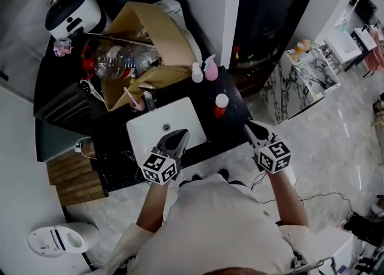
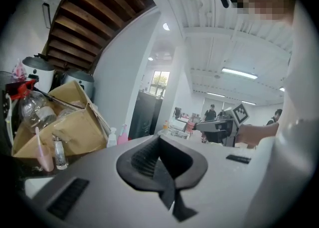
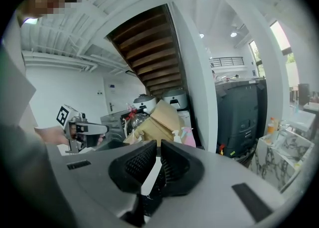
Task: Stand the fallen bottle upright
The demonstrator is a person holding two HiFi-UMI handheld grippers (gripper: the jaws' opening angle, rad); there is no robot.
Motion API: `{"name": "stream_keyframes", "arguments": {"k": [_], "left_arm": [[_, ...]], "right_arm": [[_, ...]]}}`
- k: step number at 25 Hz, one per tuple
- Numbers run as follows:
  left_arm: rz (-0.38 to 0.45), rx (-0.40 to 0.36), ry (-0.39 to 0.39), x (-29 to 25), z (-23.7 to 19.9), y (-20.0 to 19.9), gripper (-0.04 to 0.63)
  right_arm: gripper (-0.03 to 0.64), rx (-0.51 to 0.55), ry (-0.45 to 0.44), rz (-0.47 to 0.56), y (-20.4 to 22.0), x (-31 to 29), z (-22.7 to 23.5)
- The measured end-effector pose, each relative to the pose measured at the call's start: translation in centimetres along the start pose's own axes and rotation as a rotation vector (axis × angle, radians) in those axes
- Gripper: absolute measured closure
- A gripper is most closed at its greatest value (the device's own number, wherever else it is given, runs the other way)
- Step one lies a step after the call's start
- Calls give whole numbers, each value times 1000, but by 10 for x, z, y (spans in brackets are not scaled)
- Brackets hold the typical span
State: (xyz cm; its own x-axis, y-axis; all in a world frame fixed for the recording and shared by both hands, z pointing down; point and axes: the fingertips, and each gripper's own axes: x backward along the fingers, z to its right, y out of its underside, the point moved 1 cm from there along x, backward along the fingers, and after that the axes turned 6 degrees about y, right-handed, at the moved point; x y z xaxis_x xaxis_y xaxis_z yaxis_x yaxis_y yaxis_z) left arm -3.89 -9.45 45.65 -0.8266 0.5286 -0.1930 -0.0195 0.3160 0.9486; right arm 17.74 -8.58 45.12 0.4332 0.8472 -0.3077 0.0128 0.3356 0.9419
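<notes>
A small red bottle with a pale pink cap (image 1: 221,105) stands upright on the black counter (image 1: 117,151), right of the white sink (image 1: 139,131). My left gripper (image 1: 182,135) hovers over the sink's front edge, shut with nothing in it; its pads meet in the left gripper view (image 2: 159,140). To the right, my right gripper (image 1: 248,125) hangs off the counter's front right corner, below the red bottle and apart from it. Its pads (image 3: 158,146) stand almost together and empty. The red bottle is hidden in both gripper views.
A white spray bottle (image 1: 197,73) and a pink one (image 1: 210,68) stand behind the sink. An open cardboard box (image 1: 157,39) holds clear plastic bottles (image 1: 117,60). A faucet (image 1: 147,98) rises at the sink's back edge. A dark cabinet (image 1: 270,9) stands at the right.
</notes>
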Motion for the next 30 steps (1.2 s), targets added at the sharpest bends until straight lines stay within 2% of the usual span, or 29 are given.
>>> {"name": "stream_keyframes", "arguments": {"k": [13,30], "left_arm": [[12,6,36,5,10,3,588],[23,11,31,7,17,3,588]], "right_arm": [[584,35,20,78,-18,27,-13],[584,41,13,72,-19,33,-14]]}}
